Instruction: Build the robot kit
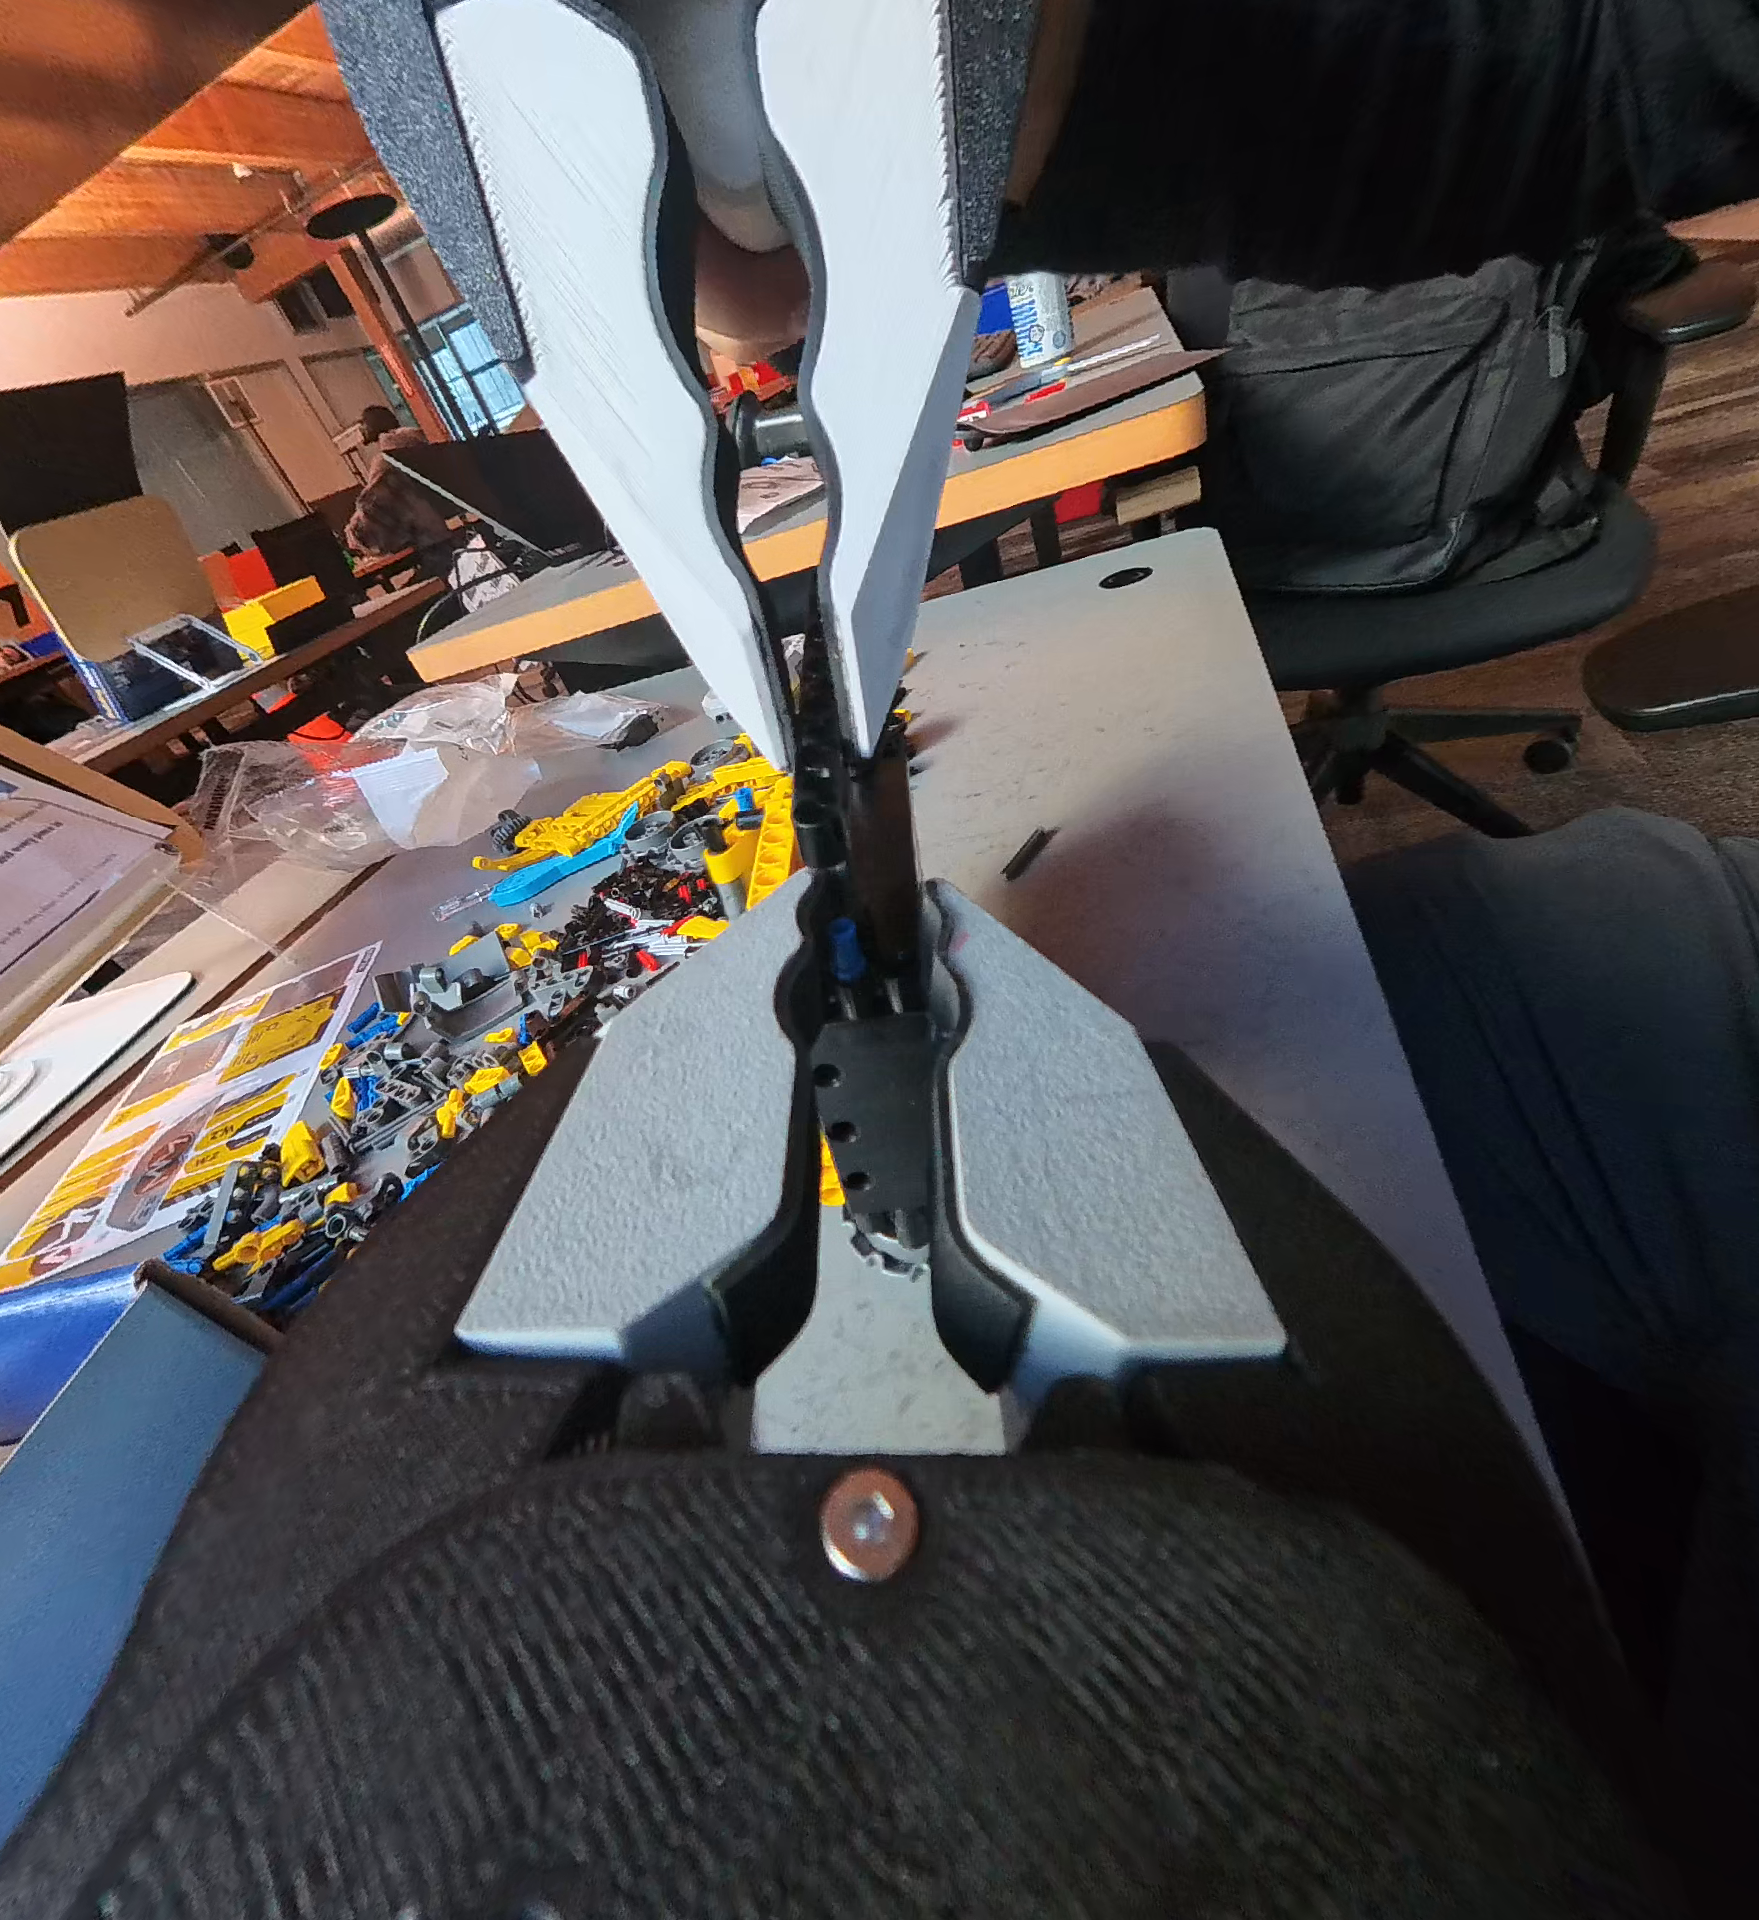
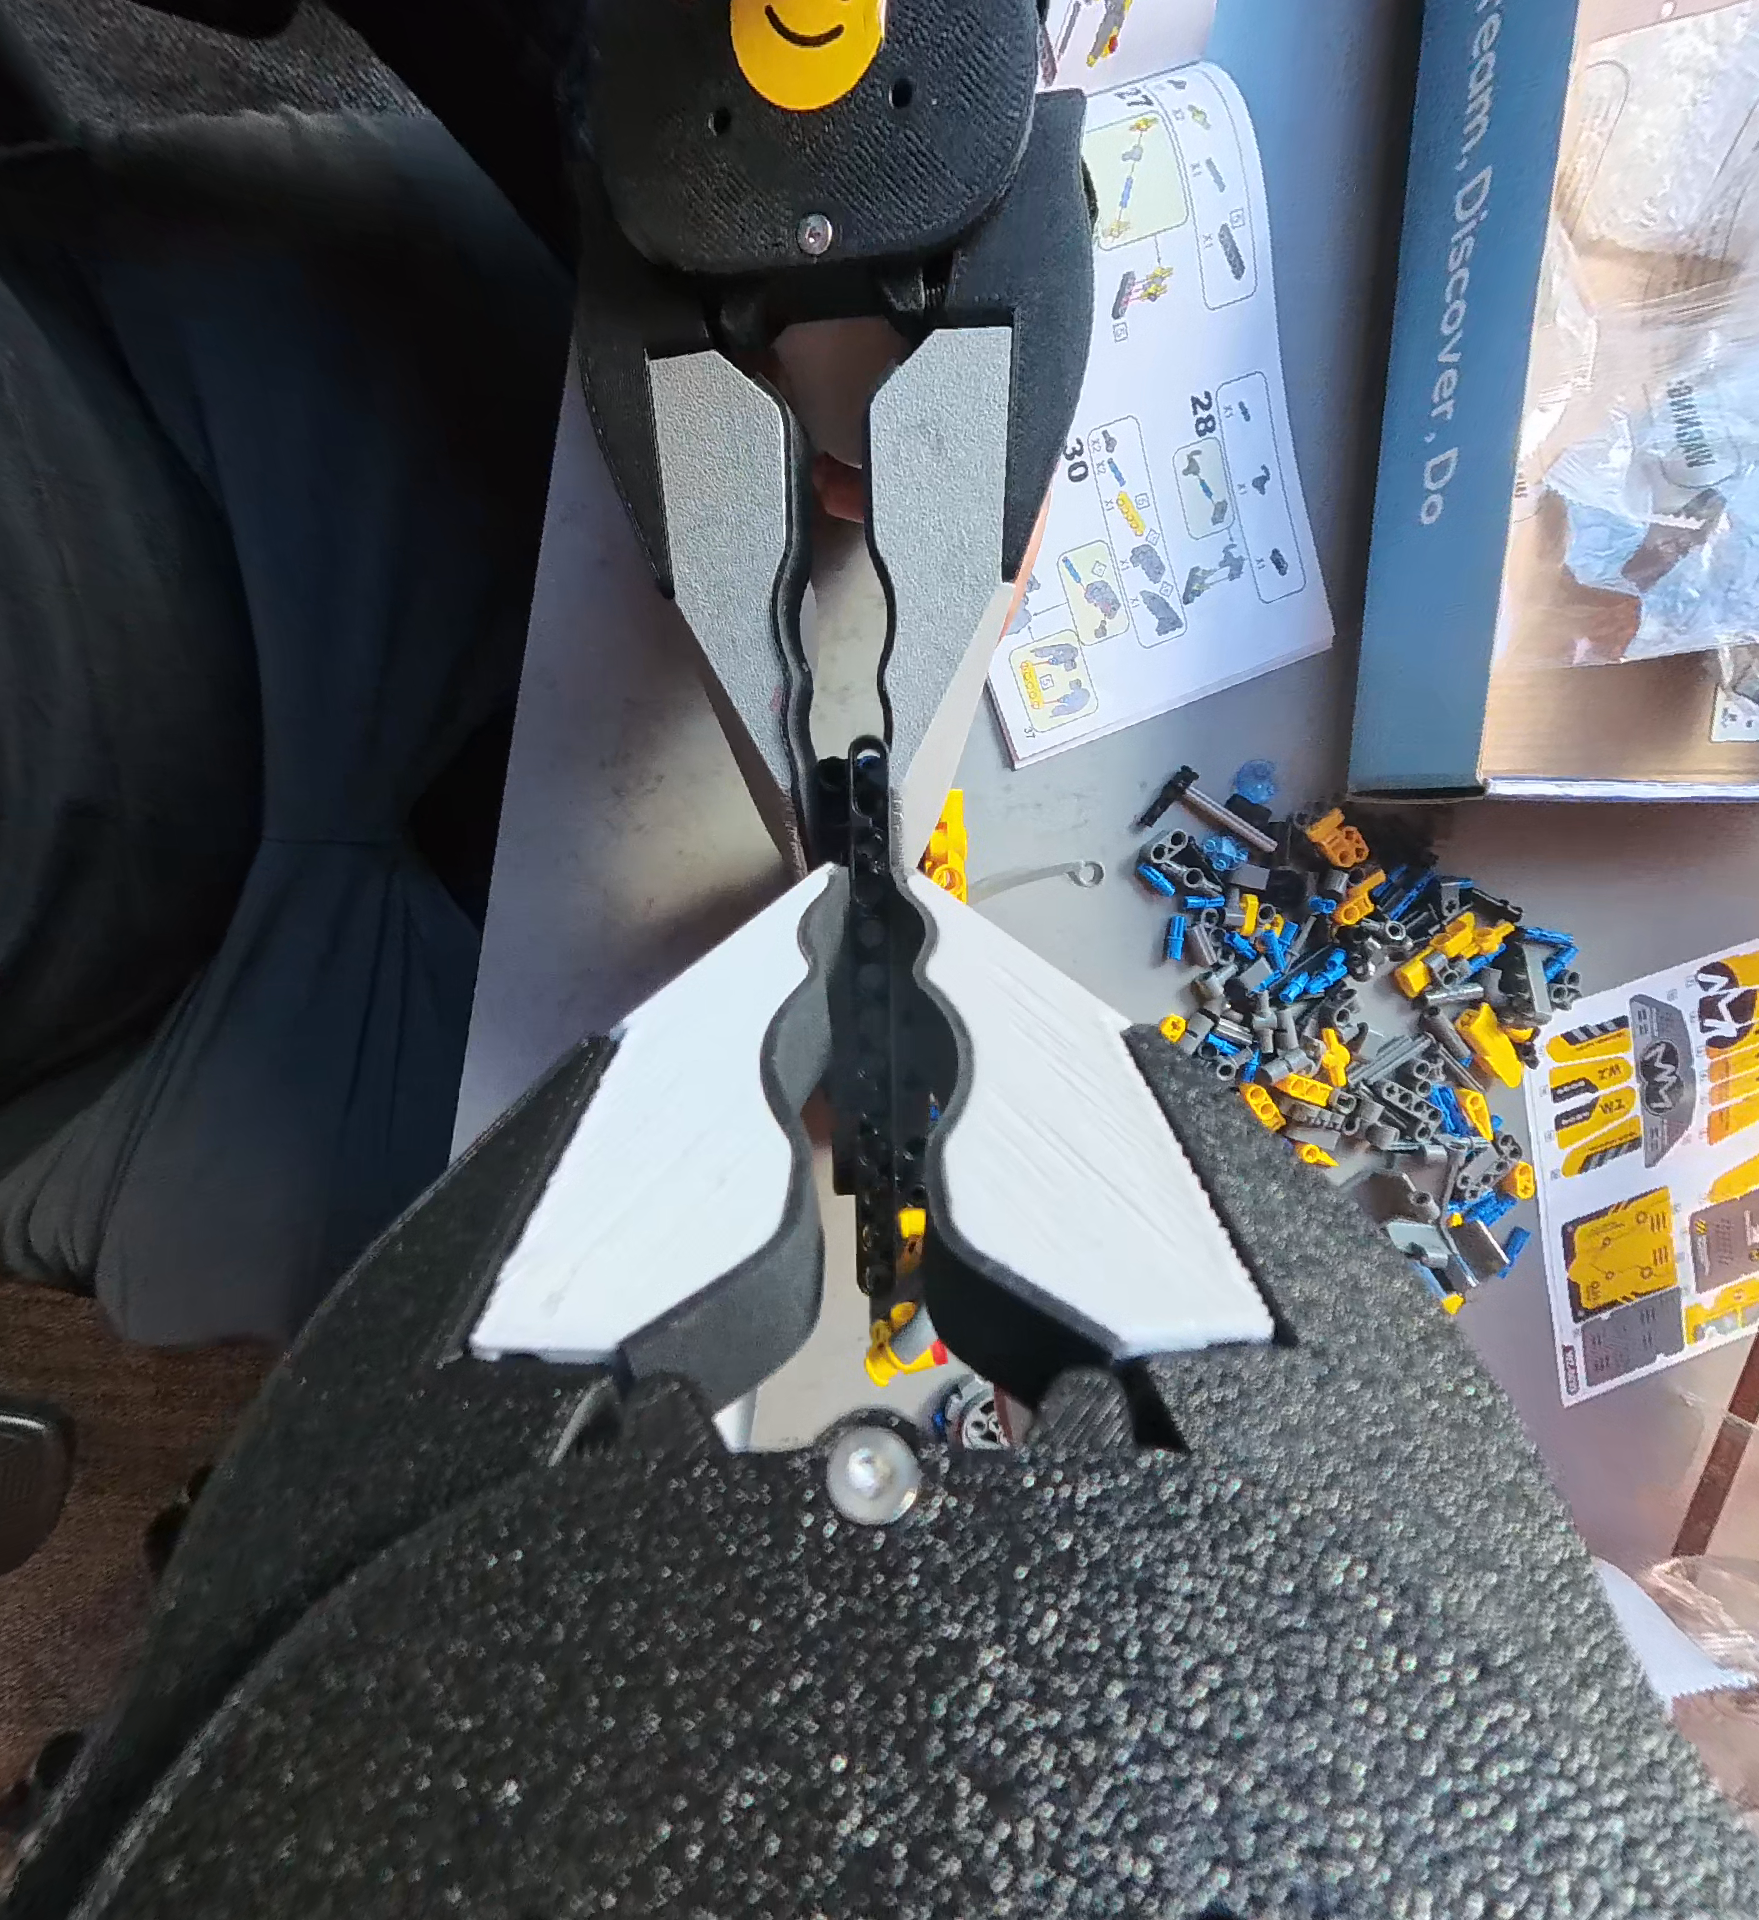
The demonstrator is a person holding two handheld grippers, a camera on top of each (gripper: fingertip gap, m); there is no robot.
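Observation:
A black studded-beam assembly point(image 1: 870, 1107) hangs in the air above the grey table point(image 1: 1114, 727), held from both ends. My left gripper point(image 1: 870, 899), with grey fingers, is shut on its wider black part; a blue pin and a grey gear show between the fingers. My right gripper point(image 1: 833, 743), with white fingers, comes down from above and is shut on the long black beam. In the right wrist view, my right gripper point(image 2: 870, 883) clamps the long black beam point(image 2: 870, 997), with yellow parts at its near end. The left gripper point(image 2: 849, 821) pinches its far tip.
A pile of small yellow, blue, grey and black parts point(image 2: 1374, 1039) lies on the table, beside a sticker sheet point(image 2: 1675, 1143). An open instruction booklet point(image 2: 1166, 416), a blue box point(image 2: 1457, 416) and plastic bags point(image 2: 1706, 364) lie farther off. A person's dark-clothed lap point(image 2: 179, 623) borders the table edge. Both grippers' tips are close together, under 4 cm apart.

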